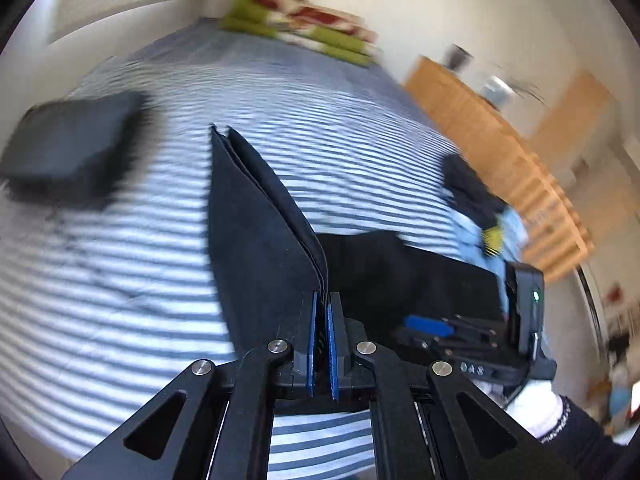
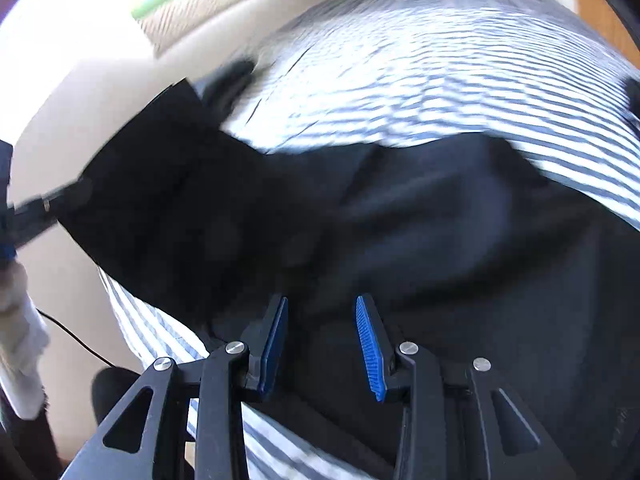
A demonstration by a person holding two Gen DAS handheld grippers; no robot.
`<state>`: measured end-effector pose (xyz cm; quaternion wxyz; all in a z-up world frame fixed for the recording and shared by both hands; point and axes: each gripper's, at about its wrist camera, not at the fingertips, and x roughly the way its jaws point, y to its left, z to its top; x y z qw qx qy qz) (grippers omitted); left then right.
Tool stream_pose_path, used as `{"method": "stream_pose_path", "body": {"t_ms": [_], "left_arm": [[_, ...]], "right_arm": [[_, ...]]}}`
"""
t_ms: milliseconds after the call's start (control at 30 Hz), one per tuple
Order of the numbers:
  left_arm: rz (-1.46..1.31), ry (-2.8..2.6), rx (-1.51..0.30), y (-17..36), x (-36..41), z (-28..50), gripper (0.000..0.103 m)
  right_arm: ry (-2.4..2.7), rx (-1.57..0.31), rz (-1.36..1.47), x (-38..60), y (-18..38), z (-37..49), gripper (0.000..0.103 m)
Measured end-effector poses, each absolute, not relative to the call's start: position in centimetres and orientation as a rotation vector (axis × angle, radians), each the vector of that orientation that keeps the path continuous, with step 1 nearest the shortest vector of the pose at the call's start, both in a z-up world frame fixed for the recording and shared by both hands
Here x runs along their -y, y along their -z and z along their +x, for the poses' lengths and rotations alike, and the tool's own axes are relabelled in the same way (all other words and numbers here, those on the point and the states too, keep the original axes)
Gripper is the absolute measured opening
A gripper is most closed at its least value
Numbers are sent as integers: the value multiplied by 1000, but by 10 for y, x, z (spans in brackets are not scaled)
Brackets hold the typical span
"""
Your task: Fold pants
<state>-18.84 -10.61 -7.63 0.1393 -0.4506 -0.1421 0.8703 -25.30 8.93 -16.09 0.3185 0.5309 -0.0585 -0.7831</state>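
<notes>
Dark navy pants (image 1: 260,232) lie on a blue-and-white striped bed (image 1: 120,264). My left gripper (image 1: 322,300) is shut on a doubled edge of the pants, which stands up from between the blue pads as a lifted flap. The right wrist view shows the pants (image 2: 400,220) spread wide across the bed (image 2: 440,80), one end raised at the left where the left gripper (image 2: 44,204) holds it. My right gripper (image 2: 322,312) hovers open just above the dark cloth, nothing between its blue pads (image 2: 370,344). The right gripper's body (image 1: 524,312) shows at right, held by a white-gloved hand (image 1: 532,404).
A folded dark garment (image 1: 72,148) lies at the bed's left. A pile of dark and light-blue clothes (image 1: 480,208) sits at the right edge beside a wooden bed frame (image 1: 500,140). Folded green-and-red blankets (image 1: 304,24) lie at the far end. A cream wall (image 2: 80,120) borders the left.
</notes>
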Motion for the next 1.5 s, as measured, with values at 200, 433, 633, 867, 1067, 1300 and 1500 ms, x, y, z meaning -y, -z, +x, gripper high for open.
{"method": "stream_pose_path", "body": {"t_ms": [200,433,633,867,1067,1300,1500], "left_arm": [[-1285,-2319,278,90,-29,-216,4],[-1425,-2142,249,169,-135,-236,4],[-1460,-1983,168,185,-157,-215,25],[-1377,-2133,2,158,-117,-159,33],[-1485,-2203,85,184,-67,-164,33],[-1523,-2183,101,217,-61,-177,35],[-1516,-2153,149,212,-48,-171,35]], "right_arm": [[2160,442,1398,-206,149,-260,32],[2211,537,1453,-271,165,-265,33],[2157,610,1460,-285,176,-276,39],[2032,585,1507,-261,185,-293,46],[1972,542,1584,-241,201,-287,46],[1935,565,1615,-206,210,-279,44],[2004,467,1522,-186,178,-263,7]]}}
